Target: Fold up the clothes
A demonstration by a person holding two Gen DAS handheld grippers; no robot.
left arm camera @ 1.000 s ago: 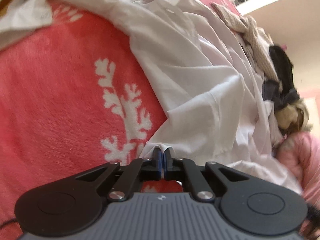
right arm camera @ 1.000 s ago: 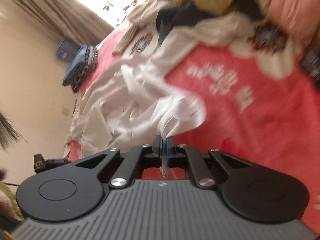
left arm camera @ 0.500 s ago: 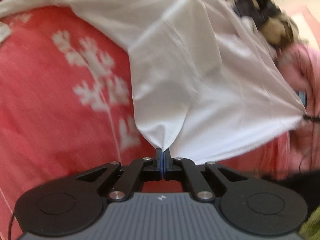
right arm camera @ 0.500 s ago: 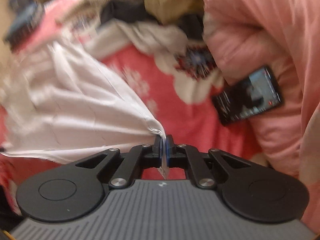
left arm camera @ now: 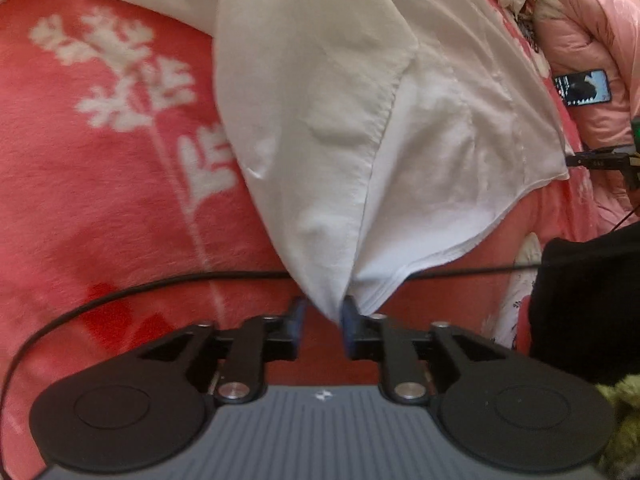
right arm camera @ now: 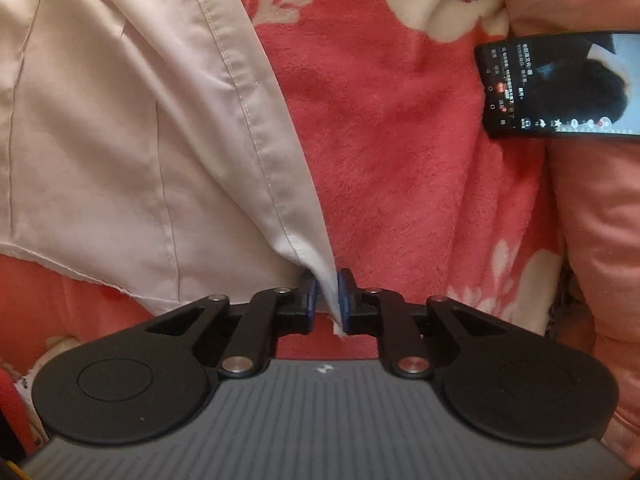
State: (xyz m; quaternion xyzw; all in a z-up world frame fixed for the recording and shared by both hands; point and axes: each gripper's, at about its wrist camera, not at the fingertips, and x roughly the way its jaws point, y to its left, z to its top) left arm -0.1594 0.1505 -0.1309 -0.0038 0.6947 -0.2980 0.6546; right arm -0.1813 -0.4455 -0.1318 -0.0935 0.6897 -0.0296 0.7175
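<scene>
A white shirt (left arm camera: 320, 112) lies spread on a red floral blanket (left arm camera: 100, 200). My left gripper (left arm camera: 322, 314) has its jaws parted, with a bunched corner of the shirt lying loose between the blue pads. My right gripper (right arm camera: 327, 294) also has its jaws parted; the shirt's stitched hem corner (right arm camera: 324, 280) hangs between the pads, resting against the right one. The shirt (right arm camera: 120, 140) fills the left of the right wrist view. The right gripper's tip (left arm camera: 600, 160) shows at the shirt's far corner in the left wrist view.
A phone (right arm camera: 560, 84) with a lit screen lies on the blanket by a pink padded jacket (right arm camera: 600, 240); it also shows in the left wrist view (left arm camera: 582, 87). A black cable (left arm camera: 120, 292) crosses the blanket. A dark garment (left arm camera: 580, 312) lies at right.
Both grippers pulled the shirt out flat and lowered it onto the blanket. Both jaws have now opened, letting go of the corners they pinched.
</scene>
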